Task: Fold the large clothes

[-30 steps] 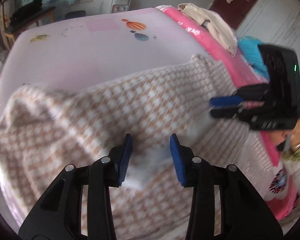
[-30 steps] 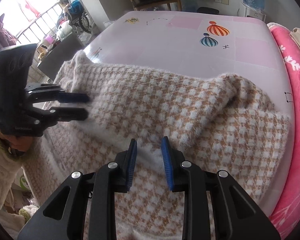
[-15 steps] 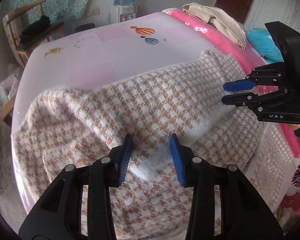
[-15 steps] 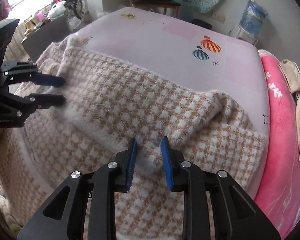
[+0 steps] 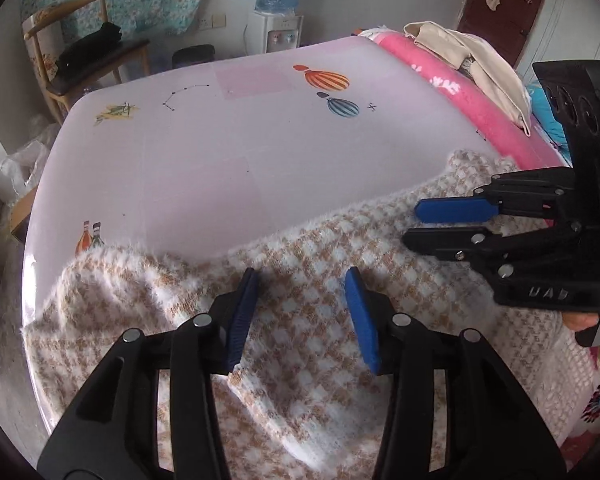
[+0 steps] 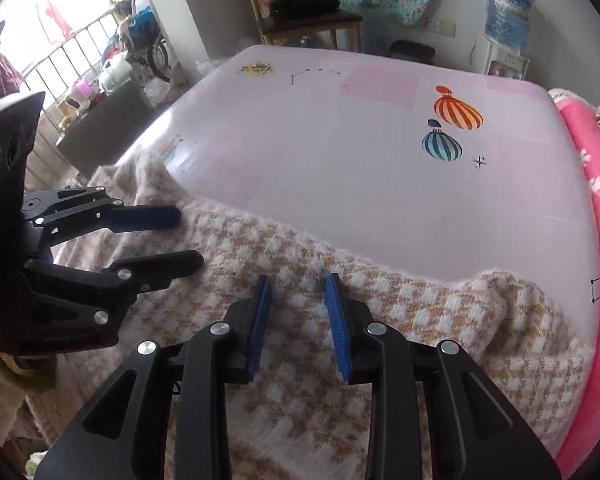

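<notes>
While both cameras look across the same pale pink desk [image 5: 228, 152], each catches the other hand's tool from the side. A fuzzy tan-and-white checked sweater [image 5: 300, 264] lies spread over the near half of the desk, its far edge running from about nine o'clock to three o'clock across both views, with rumpled folds at either end.

From the left wrist, the left tool [image 5: 302, 312] hangs over the sweater with its blue-padded fingers spread wide and nothing between them. At three o'clock the right tool [image 5: 432, 226] shows side-on, one finger above the other, a narrow gap between them with no cloth in it. Only this view shows the cream cloth [image 5: 472, 56] heaped on the pink blanket [image 5: 460, 96] at one o'clock, and the dark door [image 5: 504, 8] behind it.

From the right wrist, the right tool [image 6: 298, 312] sits above the sweater, fingers parted a moderate way, gripping nothing. At nine o'clock the left tool [image 6: 184, 236] appears from the side, fingers well apart over the sweater's left end. Only this view shows the bright railing [image 6: 72, 56] at ten o'clock.

Both views take in the wooden chair [image 6: 300, 12] and the water bottle [image 6: 508, 8] beyond the desk, and the balloon prints [image 6: 452, 128] on its surface.
</notes>
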